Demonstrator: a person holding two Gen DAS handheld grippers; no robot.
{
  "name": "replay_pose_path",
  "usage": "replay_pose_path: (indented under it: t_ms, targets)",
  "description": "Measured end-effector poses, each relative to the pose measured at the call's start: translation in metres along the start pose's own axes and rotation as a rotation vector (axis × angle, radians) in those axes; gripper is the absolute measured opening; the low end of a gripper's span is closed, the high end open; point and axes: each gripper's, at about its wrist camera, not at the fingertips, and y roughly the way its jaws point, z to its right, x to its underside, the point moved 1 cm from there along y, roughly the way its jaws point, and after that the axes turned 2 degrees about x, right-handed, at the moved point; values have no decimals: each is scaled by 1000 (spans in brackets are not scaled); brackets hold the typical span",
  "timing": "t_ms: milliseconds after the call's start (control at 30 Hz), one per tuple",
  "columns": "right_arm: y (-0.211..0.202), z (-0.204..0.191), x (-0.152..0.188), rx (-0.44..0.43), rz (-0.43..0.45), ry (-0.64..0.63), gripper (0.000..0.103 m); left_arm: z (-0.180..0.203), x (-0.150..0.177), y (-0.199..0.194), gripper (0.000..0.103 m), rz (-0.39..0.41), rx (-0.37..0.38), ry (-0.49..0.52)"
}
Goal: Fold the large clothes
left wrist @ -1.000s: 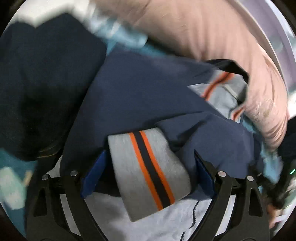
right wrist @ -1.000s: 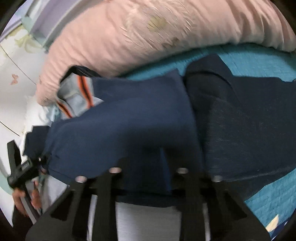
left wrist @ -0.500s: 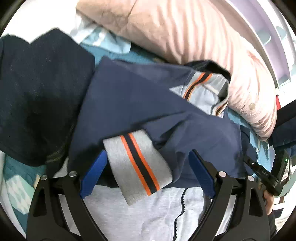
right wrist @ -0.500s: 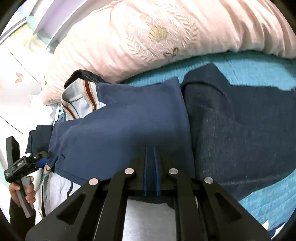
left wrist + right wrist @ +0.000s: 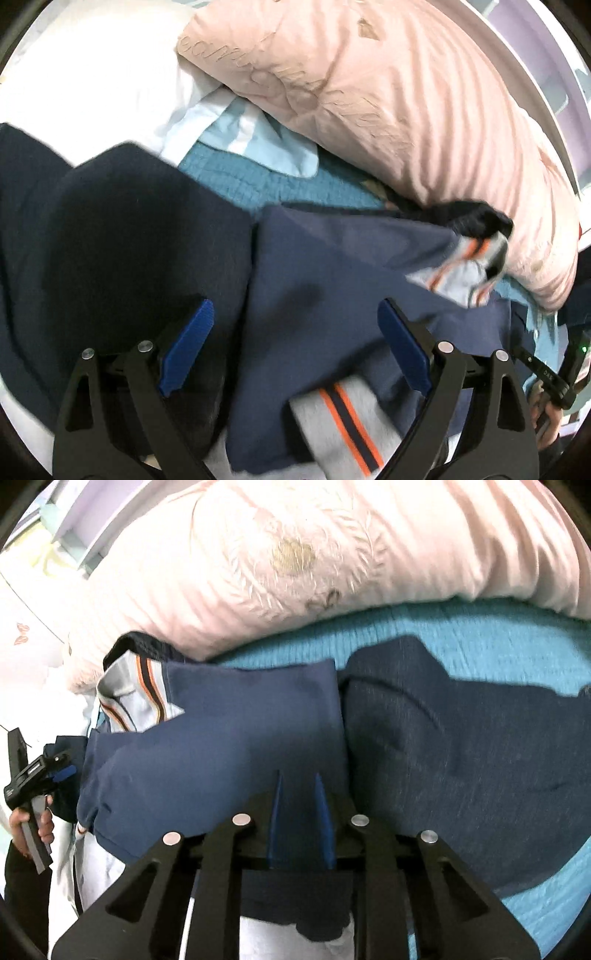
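Note:
A navy and grey jacket (image 5: 332,295) with orange-and-navy striped trim lies part folded on the teal bedspread. Its grey striped cuff (image 5: 343,424) lies near the bottom of the left wrist view. My left gripper (image 5: 295,328) is open and empty above the jacket, apart from the cloth. The jacket also shows in the right wrist view (image 5: 221,738), with its striped collar (image 5: 136,698) at the left. My right gripper (image 5: 299,786) has its fingers slightly parted over the jacket's folded edge; whether cloth sits between them is unclear. The left gripper shows at the far left (image 5: 55,771).
A folded dark navy garment (image 5: 122,251) lies left of the jacket, also in the right wrist view (image 5: 461,746). A large pink pillow (image 5: 388,96) lies behind both, and a white pillow (image 5: 81,85) at the back left. The teal bedspread (image 5: 517,627) shows around them.
My left gripper has let go of the striped cuff and drawn back, so the cuff now lies lower in view. My right gripper's fingers have parted a little.

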Motion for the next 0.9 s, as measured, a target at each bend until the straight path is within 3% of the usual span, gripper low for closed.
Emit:
replay_pose_path:
  t_ms: [167,300,500,633,733,900]
  targets:
    - [2,0,-15,-13,4,-16,21,-13,-30,20,91,3,-22,-57]
    - [9,3,-24,-22,4,9,27,-30,-42,40,91,-62,11,-144]
    - [18,10,-36,-12,-4,16,32,-33,-44,39,89,-63,58,-144]
    - [21,10,-39,-12,-4,14,32,-29,-47,25,84,-38,120,-137]
    - [20,11,-41,-21,-6,13,33,-23,-50,12,79,6,117,-102]
    - [18,14,-41,-21,-9,15,33,-17,-52,18,74,-49,136,-87]
